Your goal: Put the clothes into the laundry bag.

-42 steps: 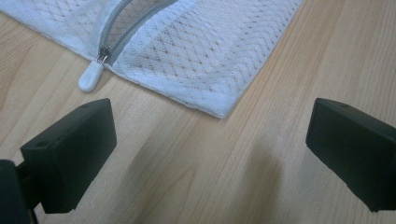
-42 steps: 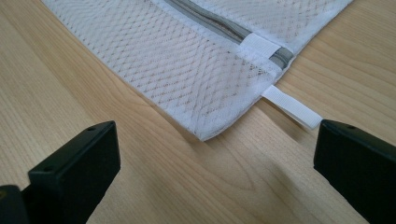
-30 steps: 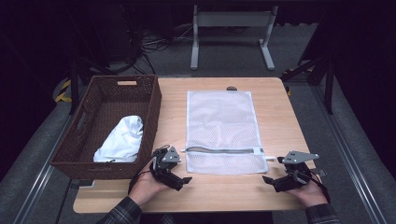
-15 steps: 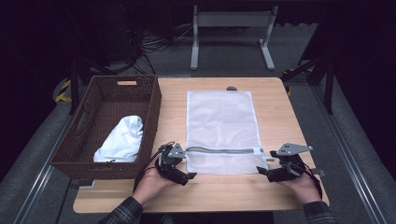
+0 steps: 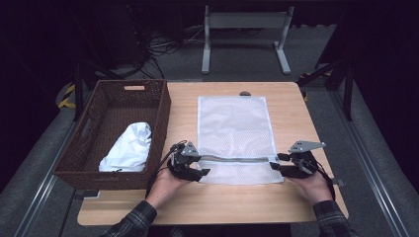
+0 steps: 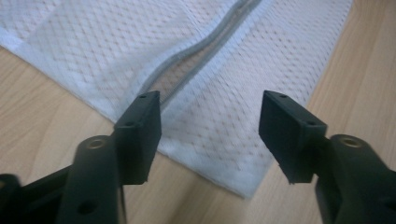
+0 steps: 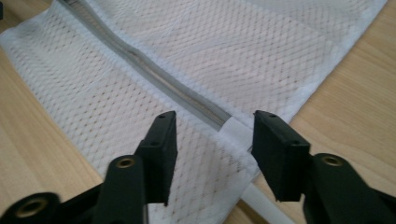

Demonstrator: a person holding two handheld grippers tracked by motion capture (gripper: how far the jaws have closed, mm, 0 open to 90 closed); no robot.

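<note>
A white mesh laundry bag (image 5: 233,133) lies flat on the wooden table (image 5: 291,118), with a grey zipper (image 5: 236,159) running across near its front end. The zipper gapes slightly at its left part (image 6: 187,60). My left gripper (image 5: 199,169) stands open at the bag's front left corner (image 6: 243,186), its jaws straddling the mesh (image 6: 210,121). My right gripper (image 5: 276,163) is open at the bag's front right edge, its jaws on either side of the zipper's end (image 7: 219,122). A white cloth (image 5: 127,147) lies in the brown wicker basket (image 5: 99,106) at the left.
The wicker basket stands against the table's left edge. A small dark knob (image 5: 245,93) sits at the table's far edge behind the bag. A grey metal stand (image 5: 245,29) and cables (image 5: 163,44) lie on the floor beyond.
Both grippers have moved inward to the bag's front corners. The left one has reached the left edge, the right one has slid left to the zipper's end.
</note>
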